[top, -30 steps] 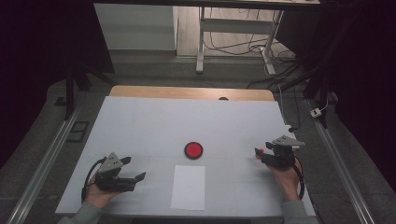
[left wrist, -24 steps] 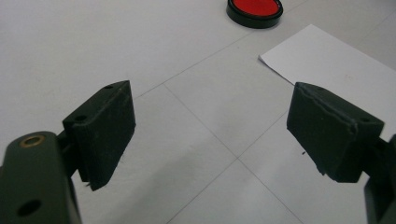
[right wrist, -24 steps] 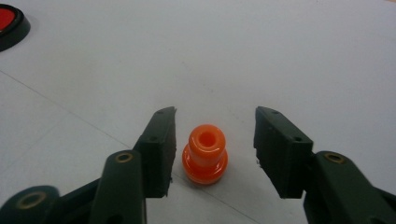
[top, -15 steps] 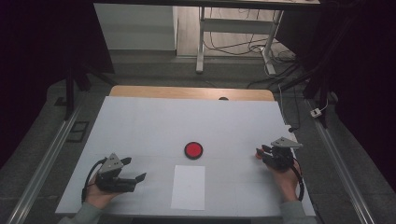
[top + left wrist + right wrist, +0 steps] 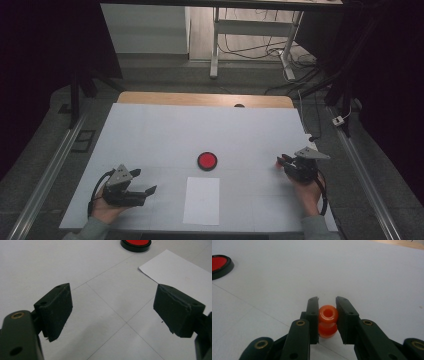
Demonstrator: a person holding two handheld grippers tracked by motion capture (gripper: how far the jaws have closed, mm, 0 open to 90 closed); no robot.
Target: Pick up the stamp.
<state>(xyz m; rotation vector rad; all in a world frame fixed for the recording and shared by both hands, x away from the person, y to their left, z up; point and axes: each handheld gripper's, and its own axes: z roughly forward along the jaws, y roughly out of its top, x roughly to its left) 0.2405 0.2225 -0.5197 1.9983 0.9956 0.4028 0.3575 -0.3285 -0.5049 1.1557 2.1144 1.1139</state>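
Disc (image 5: 207,160) just behind paper sheet (image 5: 201,200)

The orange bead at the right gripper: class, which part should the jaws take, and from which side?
Grip the orange bead at its narrow waist, jaws coming in level over the table, one pad on each flank. Its two bulges sit stacked with the hole facing up, so the sides are free. The right gripper is shut on it this way, having just been closing.

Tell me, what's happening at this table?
A person holds a grasping tool in each hand over a white table. The right tool has just been closing, and its jaws now pinch a small orange bead-like piece. The left tool sits open with nothing between its jaws. A red disc and a sheet of paper lie untouched between them.
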